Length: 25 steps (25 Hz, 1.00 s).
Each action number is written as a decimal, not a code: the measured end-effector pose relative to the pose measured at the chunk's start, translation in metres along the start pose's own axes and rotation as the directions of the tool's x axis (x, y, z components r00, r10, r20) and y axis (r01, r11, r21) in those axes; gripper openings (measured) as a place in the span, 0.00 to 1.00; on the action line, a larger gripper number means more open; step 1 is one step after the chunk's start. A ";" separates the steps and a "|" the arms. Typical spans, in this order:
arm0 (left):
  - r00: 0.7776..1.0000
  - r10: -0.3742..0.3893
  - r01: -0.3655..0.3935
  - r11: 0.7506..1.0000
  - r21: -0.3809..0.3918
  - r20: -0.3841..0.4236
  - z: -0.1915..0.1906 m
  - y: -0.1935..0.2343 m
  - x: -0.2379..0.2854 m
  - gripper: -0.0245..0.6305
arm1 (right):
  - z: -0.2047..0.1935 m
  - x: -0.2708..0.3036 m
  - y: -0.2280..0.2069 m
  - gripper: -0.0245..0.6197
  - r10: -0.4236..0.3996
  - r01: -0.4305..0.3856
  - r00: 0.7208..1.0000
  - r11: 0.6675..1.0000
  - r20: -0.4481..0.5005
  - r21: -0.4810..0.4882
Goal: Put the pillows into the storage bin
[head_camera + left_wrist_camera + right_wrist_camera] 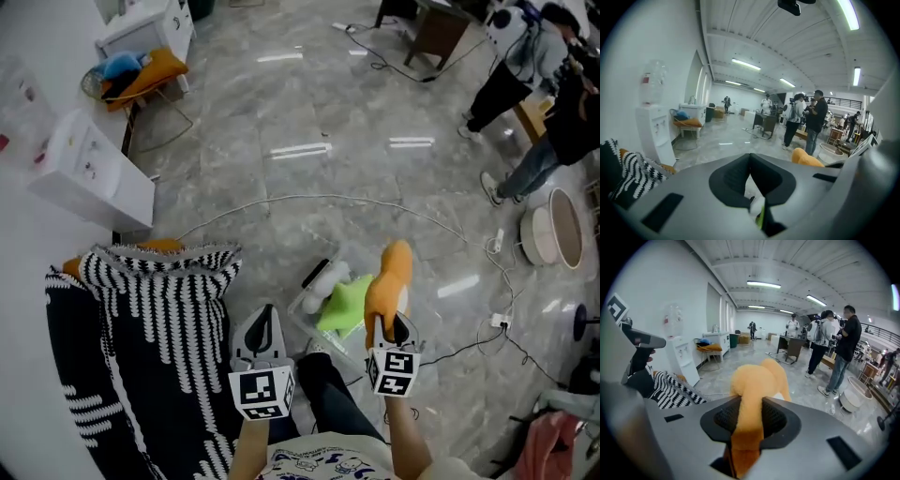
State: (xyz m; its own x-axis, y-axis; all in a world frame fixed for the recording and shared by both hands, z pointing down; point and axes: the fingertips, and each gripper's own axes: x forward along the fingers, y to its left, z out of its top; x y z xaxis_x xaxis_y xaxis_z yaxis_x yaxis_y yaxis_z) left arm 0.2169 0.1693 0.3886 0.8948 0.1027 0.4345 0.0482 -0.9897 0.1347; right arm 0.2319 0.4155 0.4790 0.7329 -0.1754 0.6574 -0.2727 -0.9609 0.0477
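My right gripper [394, 325] [751, 414] is shut on an orange plush pillow [390, 274] [757, 380], which sticks up and forward from the jaws. Just left of it on the floor stands a clear storage bin [302, 310]. A green star-shaped pillow [342, 303] and a white soft item [320, 282] lie in the bin. My left gripper [265, 320] [750, 162] hangs to the bin's left with its jaws together and nothing in them. The orange pillow [806, 158] also shows at the right of the left gripper view.
A black-and-white striped throw [141, 319] covers a seat at the left. Beyond it stand a white water dispenser [89, 169] and a chair with an orange cushion [145, 73]. A cable [328, 198] crosses the grey floor. Two people [544, 84] stand at the far right by a round basket [553, 228].
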 end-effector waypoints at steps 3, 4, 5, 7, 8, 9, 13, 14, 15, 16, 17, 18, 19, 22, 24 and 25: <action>0.998 -0.057 0.058 0.998 0.034 -0.026 -0.007 -0.042 0.026 0.06 | -0.025 0.006 -0.038 0.23 -0.032 0.034 0.999 0.998 -0.031 0.052; 0.996 -0.075 0.077 0.996 0.048 -0.038 -0.010 -0.054 0.033 0.06 | -0.034 0.008 -0.048 0.23 -0.041 0.044 0.998 0.997 -0.042 0.070; 0.994 -0.092 0.095 0.994 0.062 -0.051 -0.014 -0.064 0.040 0.06 | -0.045 0.010 -0.058 0.23 -0.053 0.058 0.997 0.995 -0.055 0.087; 0.990 -0.121 0.128 0.988 0.088 -0.078 -0.022 -0.081 0.054 0.06 | -0.067 0.016 -0.075 0.23 -0.077 0.087 0.993 0.990 -0.087 0.115; 0.987 -0.134 0.143 0.985 0.099 -0.089 -0.026 -0.088 0.061 0.06 | -0.078 0.020 -0.082 0.23 -0.087 0.100 0.991 0.987 -0.102 0.127; 0.984 -0.147 0.158 0.981 0.110 -0.100 -0.029 -0.094 0.068 0.06 | -0.088 0.026 -0.087 0.23 -0.095 0.111 0.988 0.984 -0.118 0.140; 0.967 -0.199 0.223 0.963 0.153 -0.157 -0.047 -0.109 0.097 0.06 | -0.131 0.050 -0.100 0.23 -0.124 0.163 0.975 0.964 -0.187 0.210; 0.961 -0.215 0.243 0.957 0.160 -0.175 -0.054 -0.113 0.105 0.06 | -0.141 0.056 -0.102 0.23 -0.129 0.174 0.970 0.959 -0.205 0.223; 0.953 -0.232 0.265 0.950 0.165 -0.194 -0.061 -0.118 0.113 0.06 | -0.152 0.062 -0.104 0.23 -0.132 0.183 0.967 0.955 -0.220 0.234; 0.945 -0.250 0.288 0.942 0.171 -0.213 -0.069 -0.124 0.122 0.06 | -0.163 0.069 -0.107 0.24 -0.134 0.191 0.963 0.951 -0.234 0.243; 0.935 -0.268 0.311 0.933 0.178 -0.230 -0.076 -0.131 0.132 0.06 | -0.174 0.077 -0.111 0.24 -0.136 0.199 0.959 0.948 -0.248 0.249; 0.926 -0.286 0.335 0.923 0.187 -0.246 -0.084 -0.138 0.142 0.06 | -0.185 0.086 -0.116 0.24 -0.140 0.208 0.954 0.945 -0.264 0.252; 0.916 -0.304 0.359 0.912 0.198 -0.261 -0.091 -0.145 0.153 0.06 | -0.198 0.096 -0.121 0.24 -0.145 0.220 0.948 0.942 -0.282 0.254; 0.884 -0.350 0.425 0.878 0.222 -0.309 -0.118 -0.163 0.183 0.06 | -0.233 0.128 -0.134 0.24 -0.156 0.256 0.929 0.926 -0.336 0.277; 0.860 -0.374 0.463 0.858 0.223 -0.347 -0.143 -0.172 0.200 0.06 | -0.260 0.151 -0.139 0.24 -0.153 0.272 0.916 0.916 -0.370 0.296; 0.847 -0.384 0.480 0.849 0.220 -0.367 -0.156 -0.176 0.207 0.06 | -0.275 0.164 -0.141 0.24 -0.149 0.280 0.909 0.909 -0.388 0.307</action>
State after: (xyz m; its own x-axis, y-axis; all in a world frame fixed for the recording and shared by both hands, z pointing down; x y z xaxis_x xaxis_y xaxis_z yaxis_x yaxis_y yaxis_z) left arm 0.3239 0.3805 0.5939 0.5771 0.5036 0.6429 0.5683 -0.8130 0.1267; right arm 0.2189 0.5814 0.7871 0.4651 0.0668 0.8827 0.1488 -0.9889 -0.0036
